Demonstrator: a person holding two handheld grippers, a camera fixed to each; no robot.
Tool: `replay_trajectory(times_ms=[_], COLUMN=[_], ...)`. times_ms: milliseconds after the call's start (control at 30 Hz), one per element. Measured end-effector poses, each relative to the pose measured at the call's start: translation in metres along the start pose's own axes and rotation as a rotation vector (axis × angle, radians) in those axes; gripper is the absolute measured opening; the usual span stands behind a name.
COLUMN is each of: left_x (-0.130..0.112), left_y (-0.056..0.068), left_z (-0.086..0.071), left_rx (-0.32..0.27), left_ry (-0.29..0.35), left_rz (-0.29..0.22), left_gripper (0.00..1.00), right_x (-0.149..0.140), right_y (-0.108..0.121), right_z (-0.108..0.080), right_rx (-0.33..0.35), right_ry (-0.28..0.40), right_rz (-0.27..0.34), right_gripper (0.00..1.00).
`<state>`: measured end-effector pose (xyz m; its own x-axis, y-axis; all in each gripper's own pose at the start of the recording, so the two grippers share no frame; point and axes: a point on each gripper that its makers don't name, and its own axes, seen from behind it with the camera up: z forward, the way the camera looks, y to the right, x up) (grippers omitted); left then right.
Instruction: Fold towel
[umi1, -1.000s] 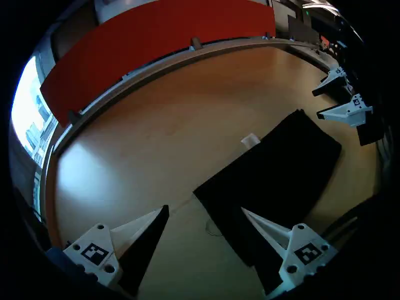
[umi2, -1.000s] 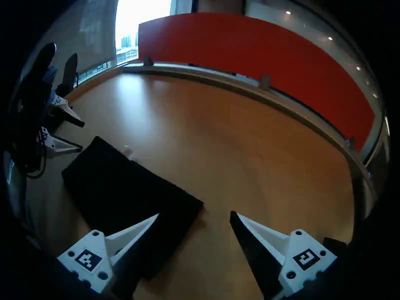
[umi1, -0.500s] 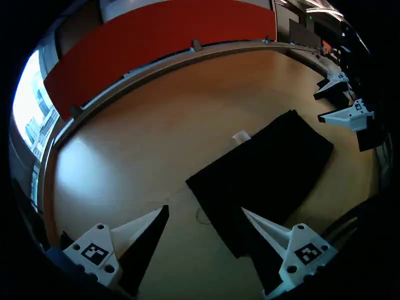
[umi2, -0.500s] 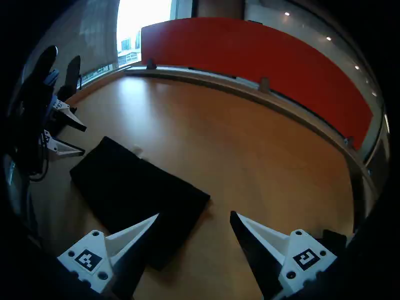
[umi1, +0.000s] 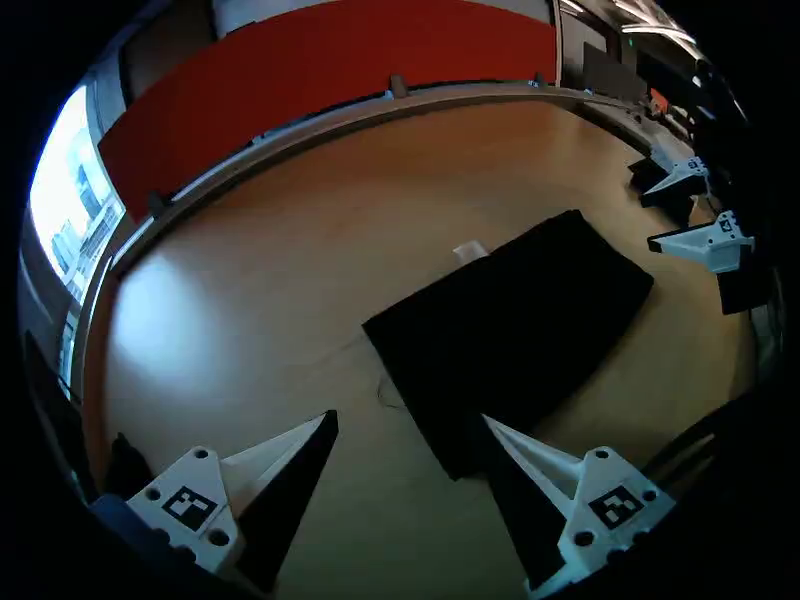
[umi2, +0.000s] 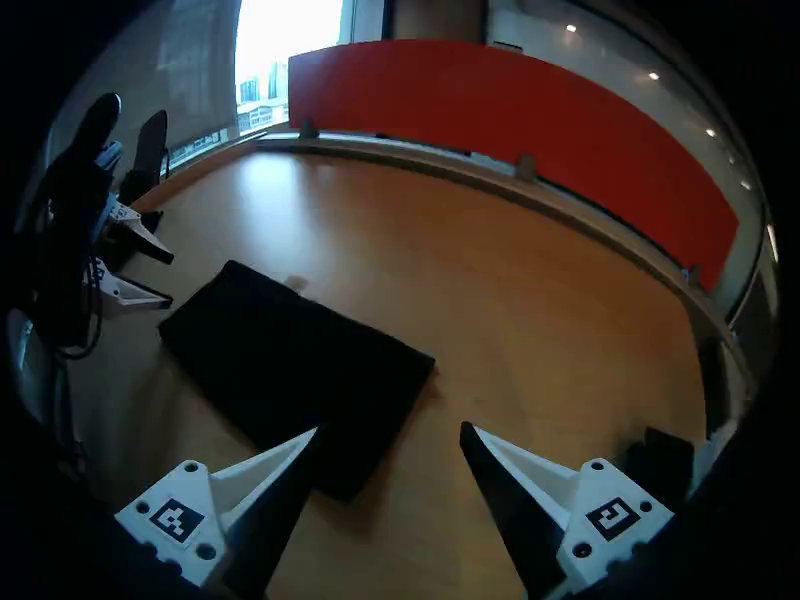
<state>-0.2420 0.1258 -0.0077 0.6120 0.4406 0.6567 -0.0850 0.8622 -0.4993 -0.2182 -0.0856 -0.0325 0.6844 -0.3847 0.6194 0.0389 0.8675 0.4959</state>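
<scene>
Broad wooden table (umi1: 250, 300) underneath, with a long red divider panel (umi1: 300, 70) standing along its far edge. The black towel (umi1: 510, 335) lies out on the wood as a flat dark rectangle, roughly mid-table. The left gripper (umi1: 408, 420) hangs over the towel's near corner, fingers spread wide with nothing between them. The right gripper (umi2: 389, 430) is over the opposite end, also gaping wide and empty. A small white tag (umi1: 469, 250) pokes out at the towel's far edge, and a thin loose thread (umi1: 382, 392) curls just beside the corner.
</scene>
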Motion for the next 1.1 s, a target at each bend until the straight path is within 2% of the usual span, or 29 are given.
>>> replay_trajectory(times_ms=[267, 600, 933, 1100], left_x=[-0.012, -0.016, -0.024, -0.029], left_y=[0.008, 0.007, 0.003, 0.002], left_z=[-0.008, -0.013, -0.022, -0.028], left_rx=[-0.010, -0.001, 0.027, 0.040], left_ry=[-0.005, 0.003, 0.016, 0.023], left_rz=[-0.013, -0.029, -0.082, -0.124], left_gripper=[0.96, 0.96, 0.96, 0.96], right_x=[-0.004, -0.005, -0.009, -0.009], right_y=[-0.004, -0.006, -0.012, -0.013], right_z=[-0.010, -0.011, -0.008, -0.006], right_rx=[-0.005, 0.002, 0.027, 0.045], right_ry=[0.005, 0.006, 0.002, 0.001], right_rz=[-0.001, -0.009, -0.033, -0.046], right_gripper=[1.00, 1.00, 1.00, 1.00])
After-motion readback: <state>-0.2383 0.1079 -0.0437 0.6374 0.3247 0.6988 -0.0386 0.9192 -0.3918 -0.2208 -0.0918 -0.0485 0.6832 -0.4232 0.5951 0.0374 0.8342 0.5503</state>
